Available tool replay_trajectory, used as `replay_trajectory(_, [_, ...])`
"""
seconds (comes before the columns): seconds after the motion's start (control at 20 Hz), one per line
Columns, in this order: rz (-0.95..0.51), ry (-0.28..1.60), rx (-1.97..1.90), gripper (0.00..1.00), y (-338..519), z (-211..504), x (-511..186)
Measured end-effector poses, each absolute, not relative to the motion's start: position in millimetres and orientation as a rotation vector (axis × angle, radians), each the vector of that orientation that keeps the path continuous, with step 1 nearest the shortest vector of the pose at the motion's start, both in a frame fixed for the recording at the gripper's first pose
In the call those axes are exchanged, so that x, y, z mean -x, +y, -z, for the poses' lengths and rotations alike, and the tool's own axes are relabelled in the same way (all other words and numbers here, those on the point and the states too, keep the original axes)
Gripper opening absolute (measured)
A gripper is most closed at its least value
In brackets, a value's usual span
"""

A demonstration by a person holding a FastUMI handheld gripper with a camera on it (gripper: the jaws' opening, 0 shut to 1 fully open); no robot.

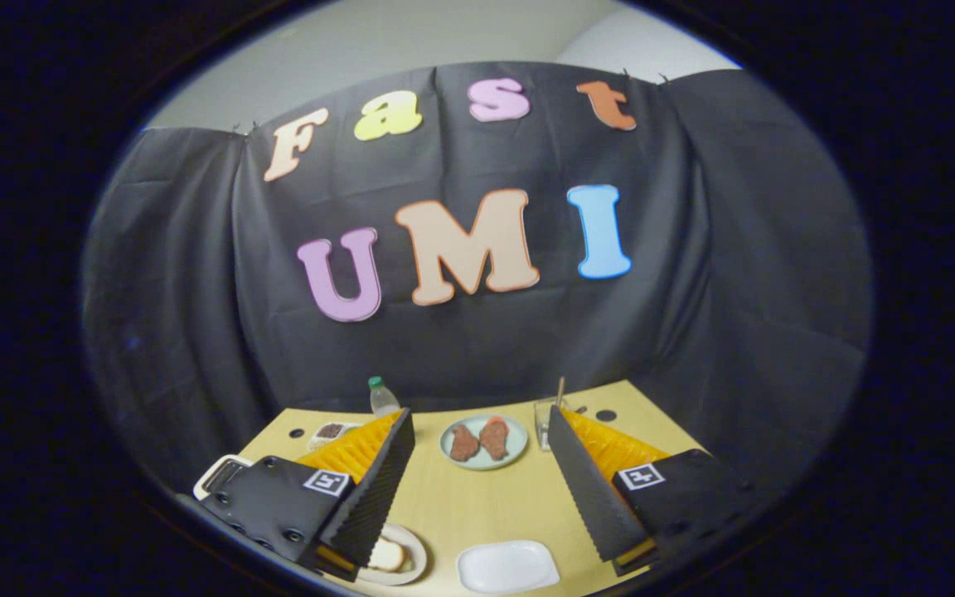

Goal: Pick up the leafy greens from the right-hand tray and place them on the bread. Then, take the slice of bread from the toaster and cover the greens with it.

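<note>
The hand-held gripper (482, 489) is held above the bench (477, 506) with its fingers spread wide apart and nothing between them. Low beside the left finger, partly hidden under it, sits a small round plate (408, 560) carrying a slice of bread (386, 554); a sliver of green seems to peek out at the slice's edge, though it is too small to tell whether that is the leafy greens. Just ahead of the gap between the fingers, nearer the right finger, lies a white rectangular tray (506, 566) whose visible surface looks bare. If the green under the slice is indeed the greens, the sandwich may already stand as the task wants it; if not, the greens lie somewhere the fingers hide, and this one moment cannot settle which. Either way the relation that matters is that the bread plate lies down and to the left of the gripper, closer to the left finger, while the white tray lies down and slightly right. Beyond the fingers stand a pale green plate (484, 441) with two reddish-brown pieces of food (no part of this job), a bottle (383, 398), a glass (545, 419) and, past the left finger, a white-framed appliance (225, 473) that could be the toaster.
</note>
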State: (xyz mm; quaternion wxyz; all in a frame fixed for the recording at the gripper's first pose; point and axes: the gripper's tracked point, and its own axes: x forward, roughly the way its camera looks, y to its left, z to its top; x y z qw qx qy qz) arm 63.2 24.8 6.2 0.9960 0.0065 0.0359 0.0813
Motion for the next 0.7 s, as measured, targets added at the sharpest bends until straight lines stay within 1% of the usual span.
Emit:
replay_trajectory(0.2, [-0.161,-0.024,0.019,1.0,30,-38,-38])
replay_trajectory(0.4, [-0.138,-0.087,0.054,1.0,32,-39,-22])
replay_trajectory(0.7, [-0.177,-0.105,0.01,1.0,43,-34,-16])
